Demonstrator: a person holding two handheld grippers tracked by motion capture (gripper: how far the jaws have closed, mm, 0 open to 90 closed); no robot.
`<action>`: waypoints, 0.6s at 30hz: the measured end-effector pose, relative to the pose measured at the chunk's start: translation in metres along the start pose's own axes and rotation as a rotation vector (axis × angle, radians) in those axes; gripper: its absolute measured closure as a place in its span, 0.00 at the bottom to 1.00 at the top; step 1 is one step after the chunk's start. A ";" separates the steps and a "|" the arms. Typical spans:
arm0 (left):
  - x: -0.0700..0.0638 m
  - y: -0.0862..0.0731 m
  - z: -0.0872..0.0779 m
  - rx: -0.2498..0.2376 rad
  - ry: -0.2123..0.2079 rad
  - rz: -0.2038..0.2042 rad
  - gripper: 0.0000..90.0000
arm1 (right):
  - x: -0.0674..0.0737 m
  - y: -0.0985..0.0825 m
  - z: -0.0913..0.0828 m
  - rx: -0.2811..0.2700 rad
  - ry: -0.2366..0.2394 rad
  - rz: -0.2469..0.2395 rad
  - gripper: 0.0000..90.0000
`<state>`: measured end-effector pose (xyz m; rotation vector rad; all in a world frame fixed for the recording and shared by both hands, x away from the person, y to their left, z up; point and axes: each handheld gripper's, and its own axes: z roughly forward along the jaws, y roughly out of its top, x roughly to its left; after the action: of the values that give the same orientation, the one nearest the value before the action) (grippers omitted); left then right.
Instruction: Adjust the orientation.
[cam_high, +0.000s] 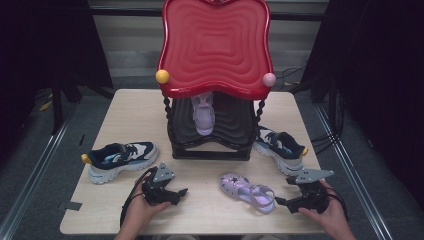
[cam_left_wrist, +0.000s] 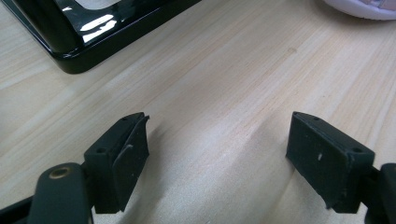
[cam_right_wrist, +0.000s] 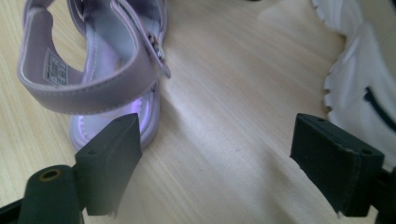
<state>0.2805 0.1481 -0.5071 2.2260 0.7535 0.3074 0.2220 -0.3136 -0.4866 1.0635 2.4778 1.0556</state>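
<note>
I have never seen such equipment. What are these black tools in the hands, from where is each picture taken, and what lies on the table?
A person holds a two-jaw hand tool in each hand: the left gripper and the right gripper. Both are open and hold nothing. The high view looks down on the wooden table. The other two views come from cameras riding on each gripper. On the table stand a red-topped shoe rack with a lilac sandal inside, two navy sneakers, and a second lilac sandal near the right gripper.
</note>
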 end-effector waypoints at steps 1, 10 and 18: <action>0.000 0.000 0.000 -0.001 -0.003 -0.004 0.22 | 0.000 0.002 -0.002 -0.005 -0.006 -0.001 0.19; -0.001 0.000 0.000 -0.002 -0.007 -0.004 0.21 | 0.000 0.004 0.000 -0.010 -0.021 -0.024 0.55; -0.001 0.000 0.000 -0.002 -0.005 -0.003 0.21 | 0.012 0.008 0.008 0.004 -0.003 -0.088 0.83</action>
<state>0.2801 0.1476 -0.5074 2.2226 0.7539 0.3005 0.2214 -0.2968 -0.4859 0.9467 2.5007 1.0222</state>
